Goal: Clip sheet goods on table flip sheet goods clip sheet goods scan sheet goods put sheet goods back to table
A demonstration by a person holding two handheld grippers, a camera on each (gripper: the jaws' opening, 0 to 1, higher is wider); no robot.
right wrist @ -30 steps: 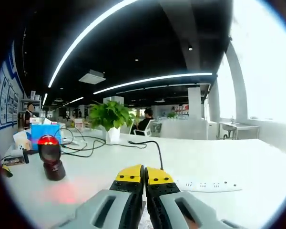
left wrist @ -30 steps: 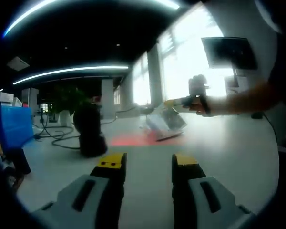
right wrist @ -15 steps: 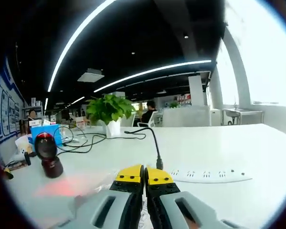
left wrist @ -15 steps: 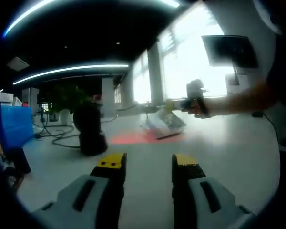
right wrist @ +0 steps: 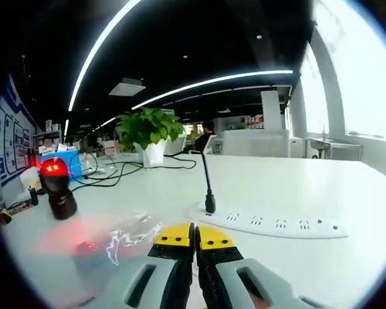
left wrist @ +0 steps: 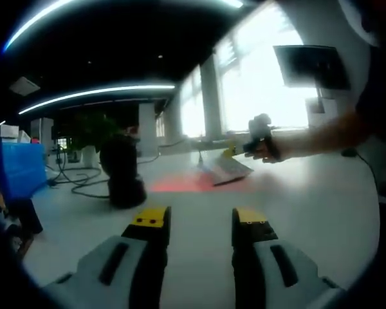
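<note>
The white surface (right wrist: 347,193) runs wide under both of your grippers, with a red glow cast on it beside the scanner (right wrist: 56,190), whose red light is lit in the right gripper view. In the left gripper view the same scanner (left wrist: 121,172) stands dark and upright, left of the red patch. A potted plant (right wrist: 150,132) sits further back on the surface, and a white power strip (right wrist: 270,222) lies just ahead of your right gripper, its black cable rising from the near end. Your left gripper (left wrist: 199,219) hovers low over the bare surface with its fingers (left wrist: 150,219) spread apart and nothing between them. Your right gripper (right wrist: 193,234) has its yellow-tipped fingers (right wrist: 174,234) pressed together on the edge of the sheet goods (right wrist: 125,235), a clear, glinting packet lying on the surface to the left of the tips, over the red glow. From the left gripper view, your hand (left wrist: 270,143) carries that gripper, with the sheet goods (left wrist: 224,168) slanting down from it onto the surface next to the red patch.
</note>
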